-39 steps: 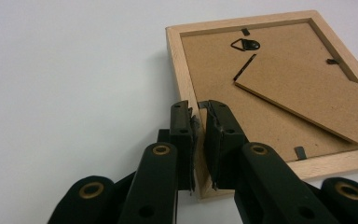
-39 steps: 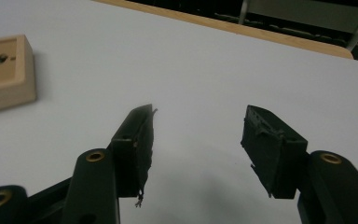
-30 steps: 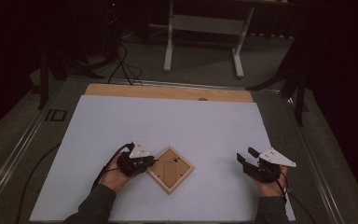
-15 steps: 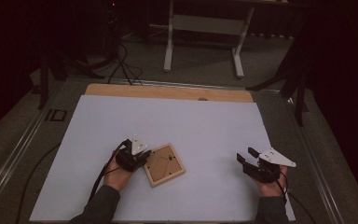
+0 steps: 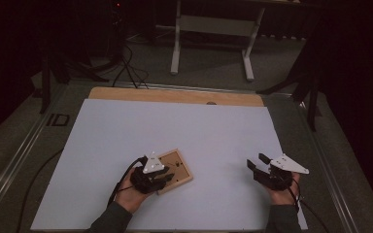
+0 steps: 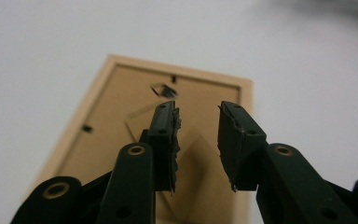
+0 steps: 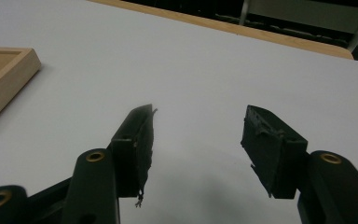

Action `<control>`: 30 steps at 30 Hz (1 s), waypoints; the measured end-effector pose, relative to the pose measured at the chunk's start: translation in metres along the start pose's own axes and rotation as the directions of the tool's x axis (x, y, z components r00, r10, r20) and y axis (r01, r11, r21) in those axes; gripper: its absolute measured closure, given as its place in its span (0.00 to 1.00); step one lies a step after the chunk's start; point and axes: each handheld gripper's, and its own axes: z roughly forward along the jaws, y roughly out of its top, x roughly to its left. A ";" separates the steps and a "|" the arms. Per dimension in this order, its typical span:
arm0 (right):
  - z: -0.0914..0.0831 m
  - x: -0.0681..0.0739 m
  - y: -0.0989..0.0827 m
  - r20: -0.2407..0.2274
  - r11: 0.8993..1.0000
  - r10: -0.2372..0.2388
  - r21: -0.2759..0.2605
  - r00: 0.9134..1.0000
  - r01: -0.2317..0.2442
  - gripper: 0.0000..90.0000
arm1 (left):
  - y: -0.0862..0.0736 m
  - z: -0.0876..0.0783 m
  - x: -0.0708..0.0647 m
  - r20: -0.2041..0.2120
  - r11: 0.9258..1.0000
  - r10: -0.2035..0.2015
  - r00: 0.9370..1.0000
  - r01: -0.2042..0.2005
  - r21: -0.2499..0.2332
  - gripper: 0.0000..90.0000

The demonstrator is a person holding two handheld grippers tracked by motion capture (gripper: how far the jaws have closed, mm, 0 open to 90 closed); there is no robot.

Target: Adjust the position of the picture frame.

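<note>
Jaws, left gripper (image 6: pixel 196 135): parted, having just been opening; nothing pinched between the pads, a gap of bare backing showing through. Jaws, right gripper (image 7: pixel 198 149): standing wide, nothing between them, bare table (image 7: pixel 205 60) ahead.

Item: frame (image 6: pixel 168 135), light wood, lying flat and face down, brown backing board uppermost.
- Position relative to left jaws: directly beneath and ahead. The tips hang over the backing near its middle; whether either pad grazes the board cannot be told.
- Long axis: in the left gripper view it runs away from the jaws, roughly in line with the way they point; the far short edge lies beyond the tips, the long rails pass outside either jaw.
- Detail: small dark hanger (image 6: pixel 164 90) just past the tips on the far half of the backing; a dark clip (image 6: pixel 87 128) off to the left jaw's side by the rail.
- High view: frame (image 5: pixel 177 167) lies skewed on the table, left gripper (image 5: pixel 162 178) overlapping its near corner.

Position relative to right jaws: frame corner (image 7: pixel 7 77) well off to their left, apart from them. In the high view the right gripper (image 5: pixel 256 167) rests clear of it across the table.

Nearer hand: left, by a wide margin. Judgement: any fresh grip falls to the left jaws, which would need to shift sideways to a rail, since the flat backing offers nothing to pinch.
</note>
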 end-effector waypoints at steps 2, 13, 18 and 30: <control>0.000 -0.001 0.000 0.000 1.000 0.000 0.001 1.000 0.000 0.48 | -0.005 -0.004 -0.002 0.027 1.000 -0.010 1.000 0.010 0.000 0.81; 0.000 0.000 0.000 0.000 1.000 -0.001 0.002 1.000 0.001 0.48 | -0.017 -0.003 -0.021 0.084 0.994 0.067 0.994 -0.074 0.080 0.99; 0.000 0.000 0.000 -0.001 1.000 0.000 0.000 1.000 0.000 0.48 | -0.024 -0.004 -0.024 0.067 0.986 0.087 0.994 -0.096 0.136 1.00; 0.000 0.000 0.000 -0.002 1.000 -0.003 0.002 1.000 0.003 0.48 | -0.033 -0.015 -0.007 -0.025 0.984 0.055 0.998 -0.049 0.172 0.99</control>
